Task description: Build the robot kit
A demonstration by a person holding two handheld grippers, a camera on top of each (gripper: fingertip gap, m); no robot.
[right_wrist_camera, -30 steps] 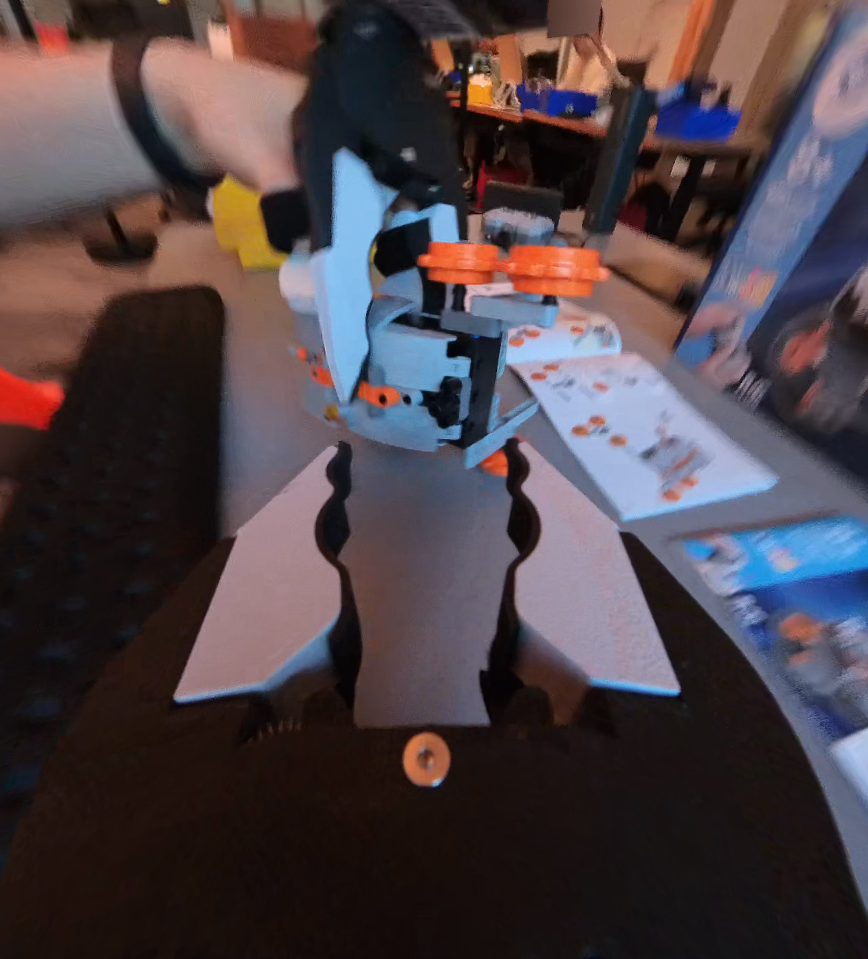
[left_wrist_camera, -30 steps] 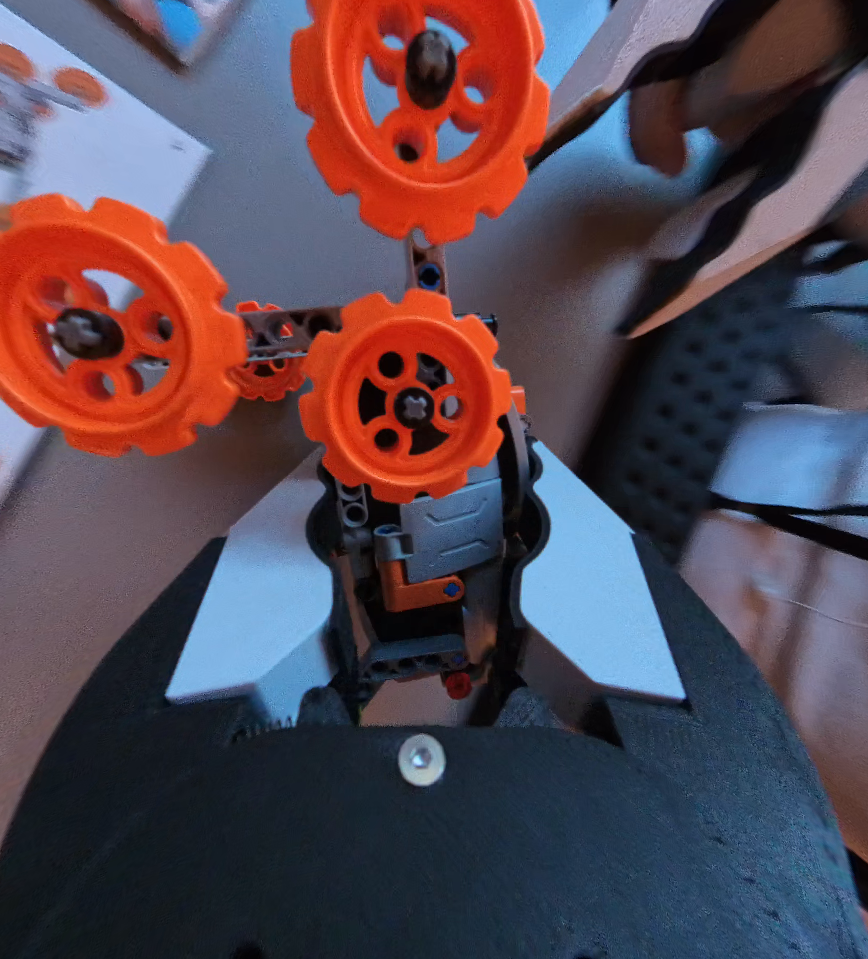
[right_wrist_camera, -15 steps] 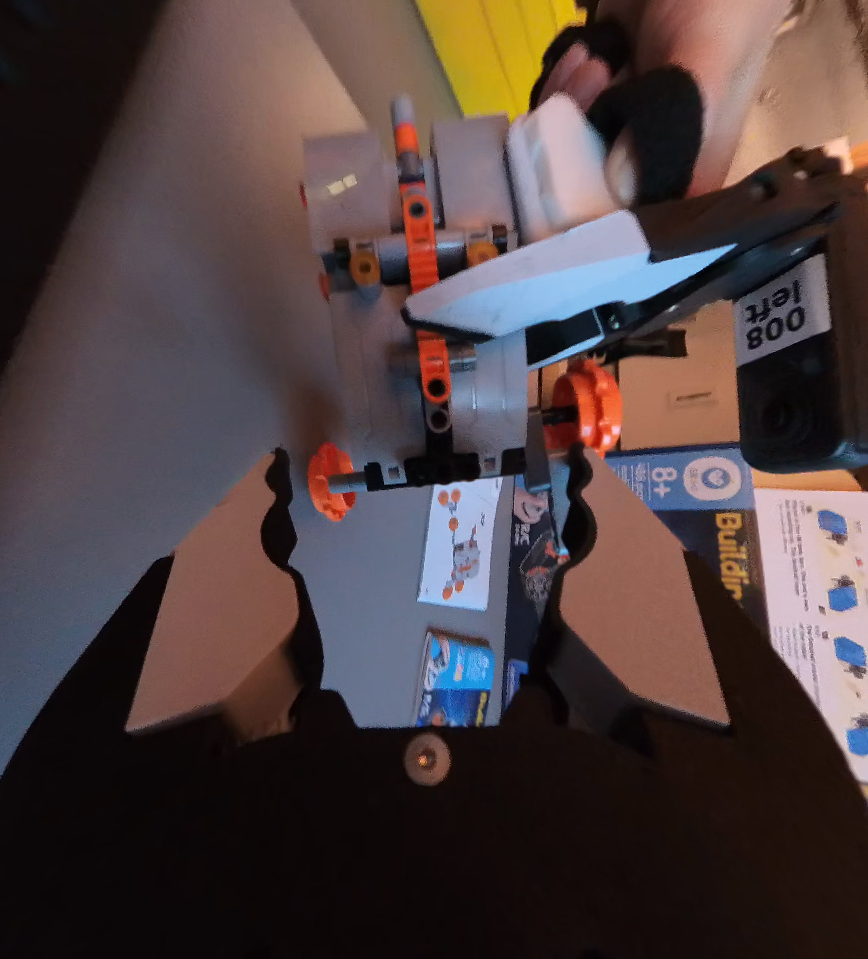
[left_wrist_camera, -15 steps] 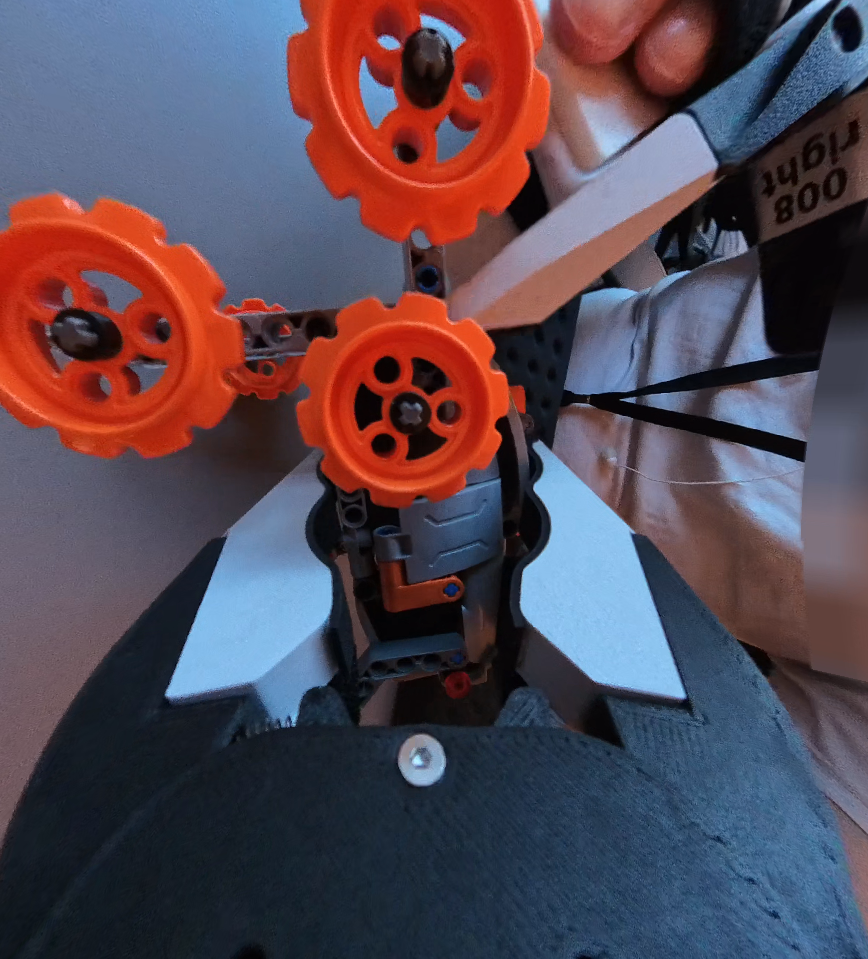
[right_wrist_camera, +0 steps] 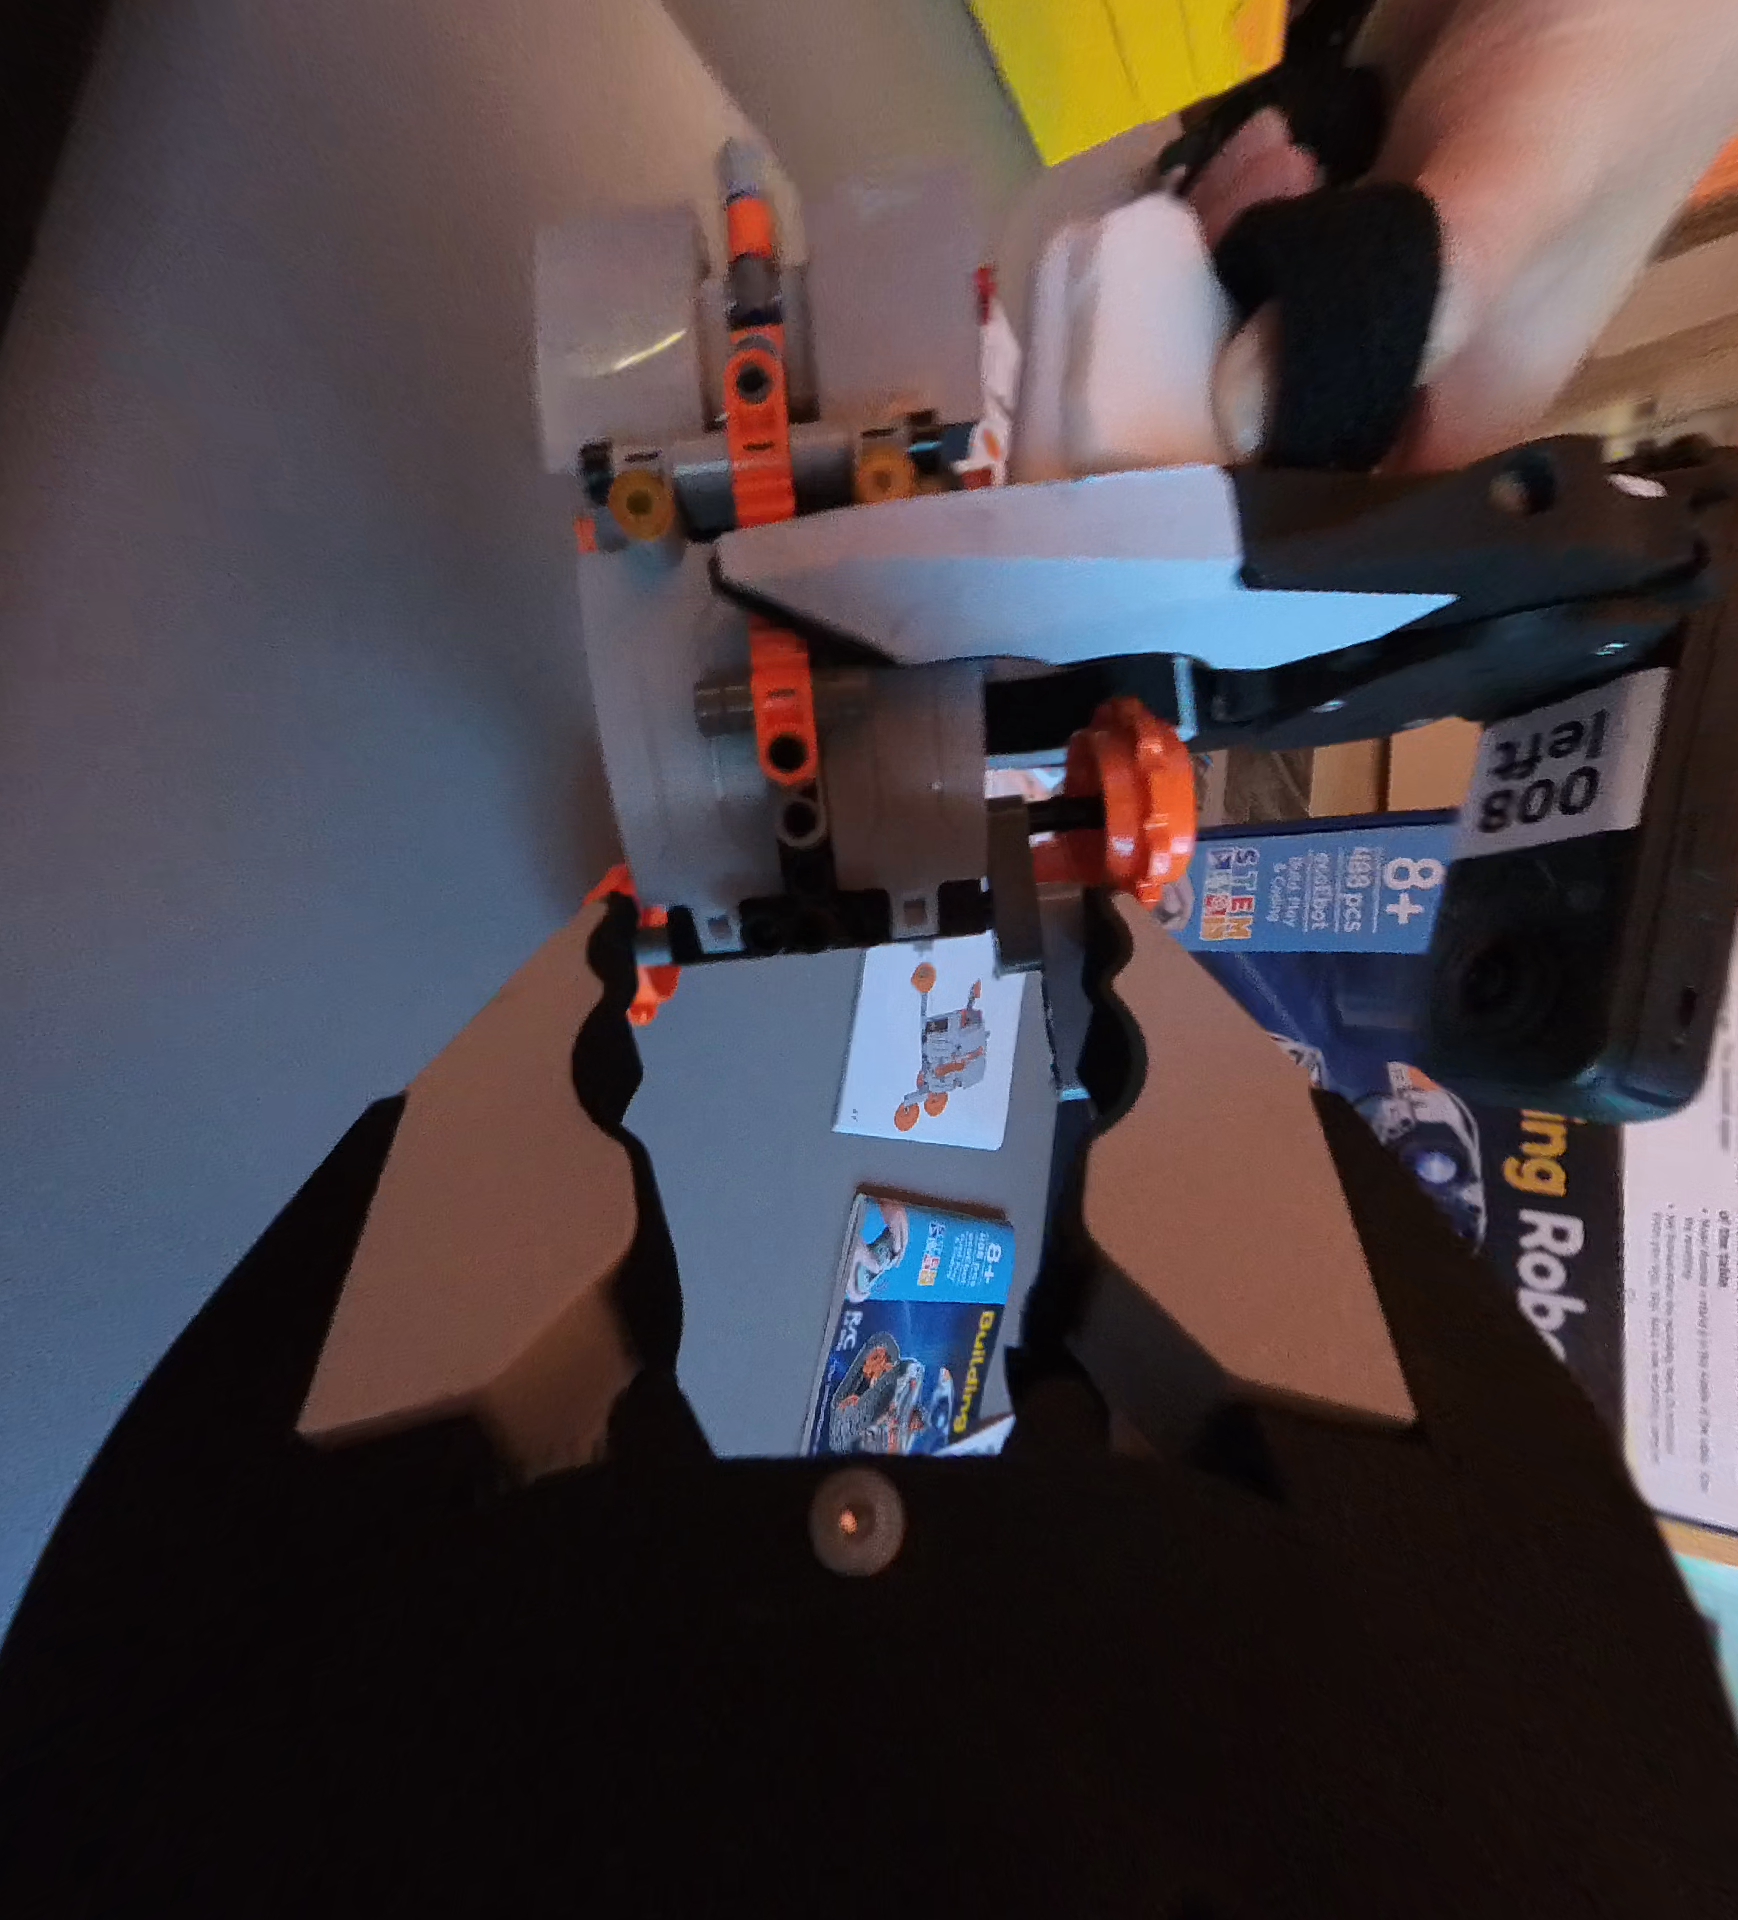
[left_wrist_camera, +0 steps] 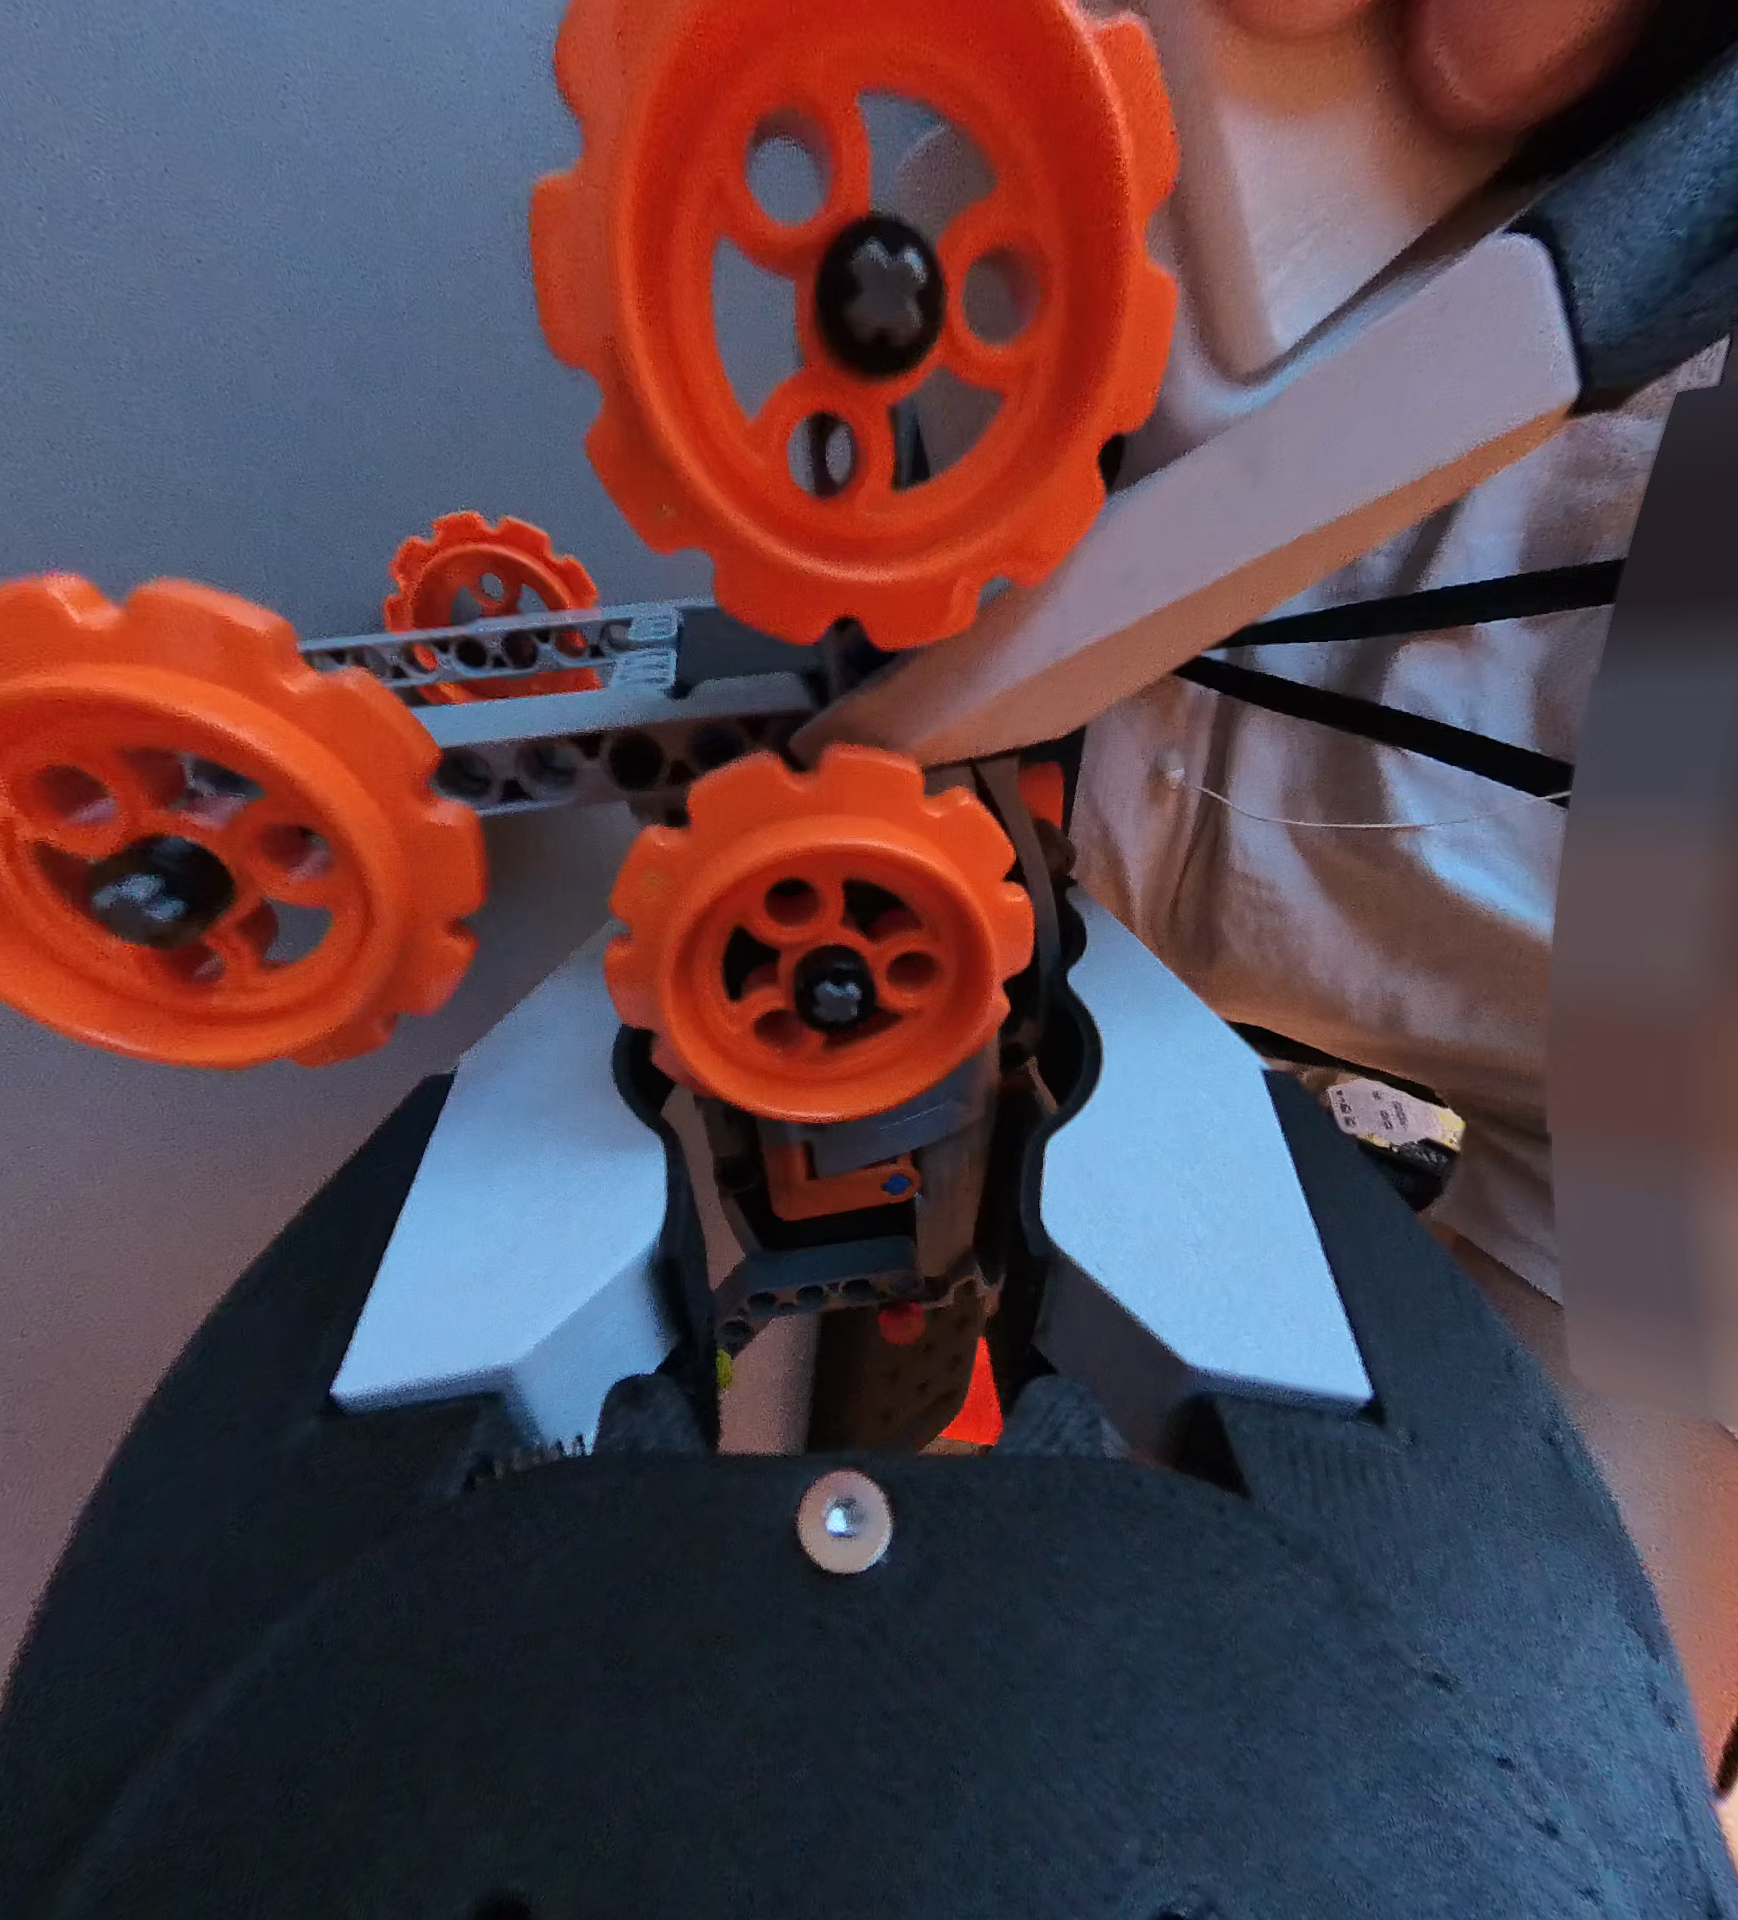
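My left fingers [left_wrist_camera: 849, 1049] are clamped on the body of the grey-and-orange brick robot model [right_wrist_camera: 740, 675], holding it up off the grey tabletop [right_wrist_camera: 221, 520], so that one's fully taken. My right fingers [right_wrist_camera: 860, 966] are spread wide with nothing gripped; their tips sit right at the model's bottom beam, one tip beside the small orange wheel [right_wrist_camera: 636, 935] at the axle end, the other by the grey bracket, touching or a hair off, can't tell through the blur. From the left camera one right finger [left_wrist_camera: 1208, 561] comes in slanted from the upper right, its point in between the top big orange wheel [left_wrist_camera: 854, 301] and the near wheel [left_wrist_camera: 818, 935]. The grey beam [left_wrist_camera: 553, 717] runs out to the third wheel [left_wrist_camera: 158, 821]. Behind it all: a blue box [right_wrist_camera: 1364, 997], a booklet [right_wrist_camera: 922, 1320], and a small leaflet [right_wrist_camera: 932, 1039].
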